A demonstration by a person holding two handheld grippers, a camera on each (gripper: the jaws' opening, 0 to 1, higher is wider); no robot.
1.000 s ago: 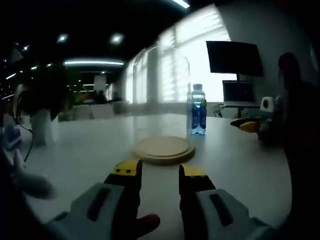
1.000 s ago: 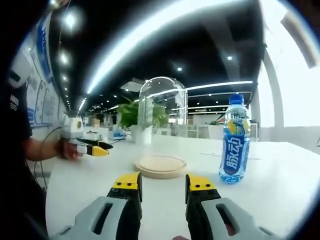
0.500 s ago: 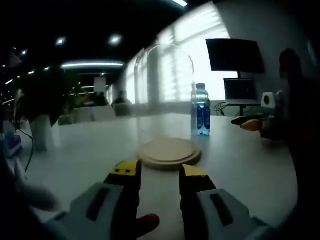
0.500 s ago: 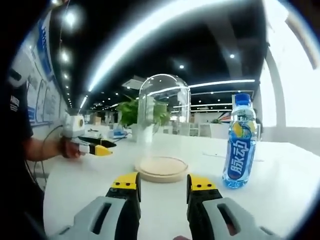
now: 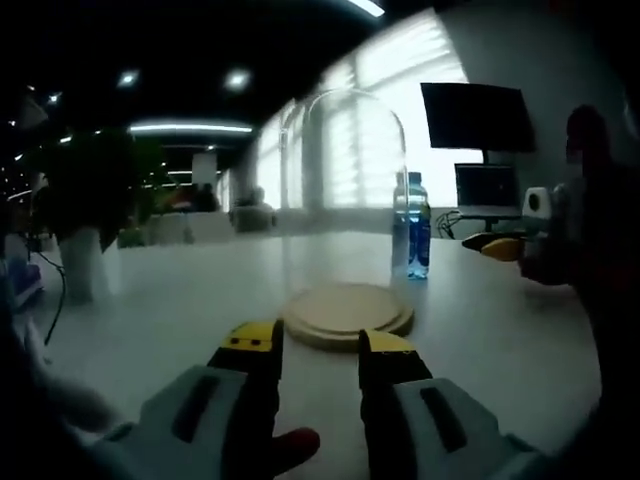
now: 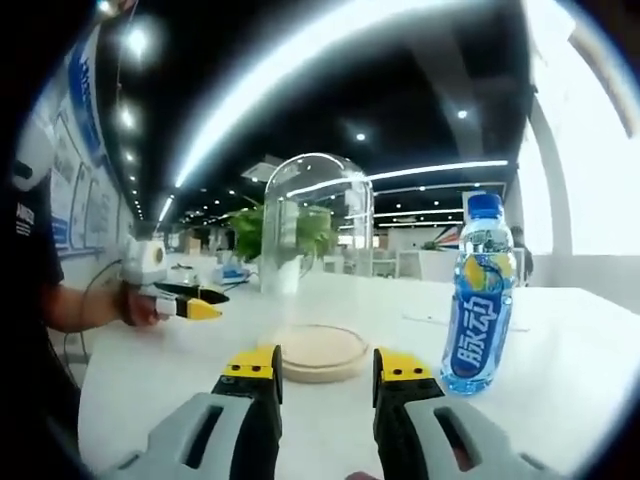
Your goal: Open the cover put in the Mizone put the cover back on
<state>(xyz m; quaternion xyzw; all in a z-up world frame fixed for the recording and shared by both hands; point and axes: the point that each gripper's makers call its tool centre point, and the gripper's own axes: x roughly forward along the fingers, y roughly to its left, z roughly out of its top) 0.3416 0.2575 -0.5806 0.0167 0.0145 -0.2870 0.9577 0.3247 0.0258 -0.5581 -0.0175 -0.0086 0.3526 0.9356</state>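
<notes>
Mizone bottle (image 5: pixel 411 226) label unreadable, backlit.

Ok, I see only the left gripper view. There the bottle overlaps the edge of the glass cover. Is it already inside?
Observer: No. In the right gripper view the bottle stands outside the glass cover, apart from the wooden base.
Operator: Is the bottle closed? For me it is too dark.
Observer: Yes, a blue cap sits on top.
</notes>
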